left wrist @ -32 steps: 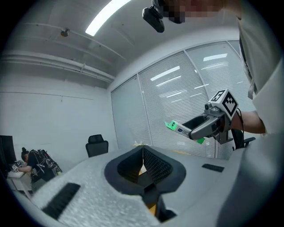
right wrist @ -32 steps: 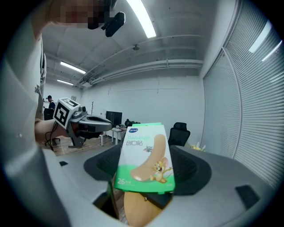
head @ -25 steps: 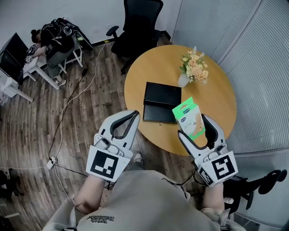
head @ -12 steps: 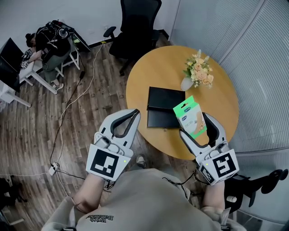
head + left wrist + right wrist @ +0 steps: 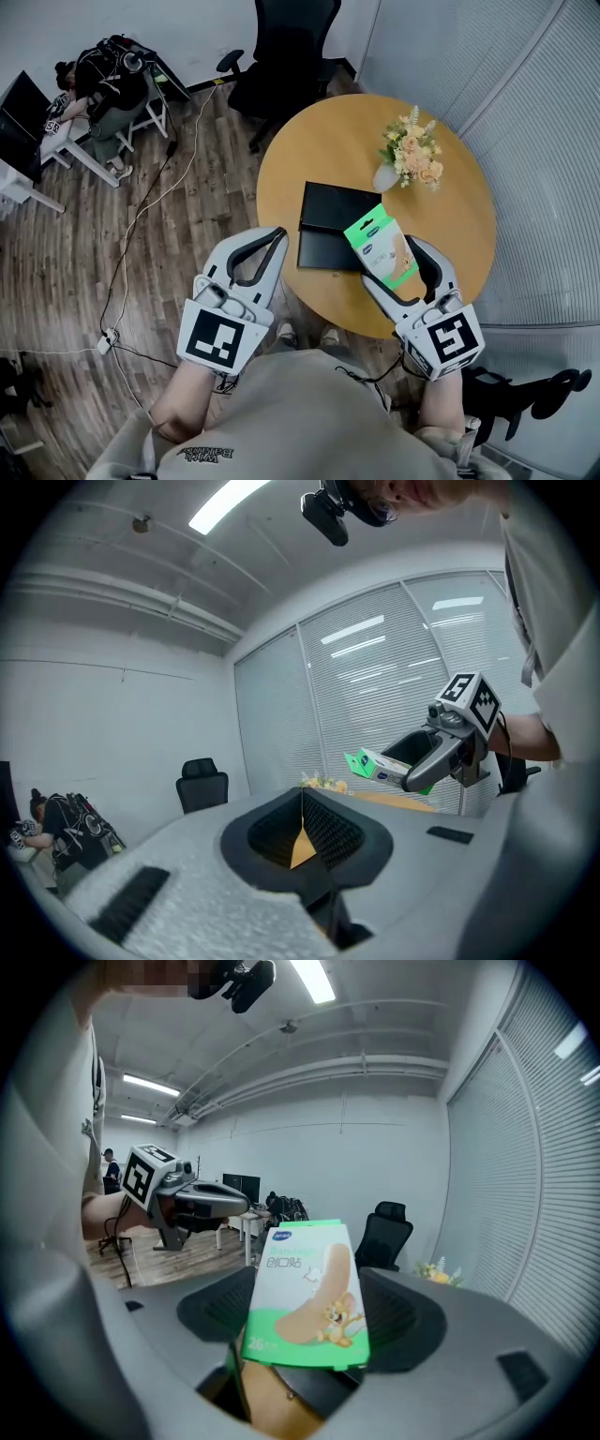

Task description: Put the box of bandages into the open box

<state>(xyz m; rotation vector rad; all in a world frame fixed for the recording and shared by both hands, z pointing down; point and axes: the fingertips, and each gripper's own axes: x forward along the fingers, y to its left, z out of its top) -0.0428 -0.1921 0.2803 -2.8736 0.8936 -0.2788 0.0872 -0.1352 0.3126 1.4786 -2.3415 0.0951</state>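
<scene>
Nearest, at 6 o'clock in the head view, is the wearer's grey top (image 5: 300,412), with both grippers held out ahead of it. The left gripper (image 5: 275,234) hangs over the wood floor (image 5: 112,262), just off the 7 o'clock edge of the round table (image 5: 319,141). Its own view shows the jaws closed tip to tip with nothing between them, only a sliver of tabletop seen through the gap behind the tips.

The right gripper (image 5: 389,258) is clamped on the bandage box (image 5: 378,246), which is green and white with a cartoon mouse on its face. It is gripped by its lower end and tilted so that its green top leans toward 11 o'clock. It is in the air above the table's near edge, at 4 o'clock of the open box (image 5: 330,225), and overlaps that box's near right corner in the head view.

The open box is black, its two flat halves lying one behind the other near the table's centre. Farther on, at 1 o'clock on the table, stands a vase of flowers (image 5: 410,155). Beyond the table at 12 o'clock is a black chair (image 5: 286,47), and far off at 10 o'clock sits a person (image 5: 108,84).
</scene>
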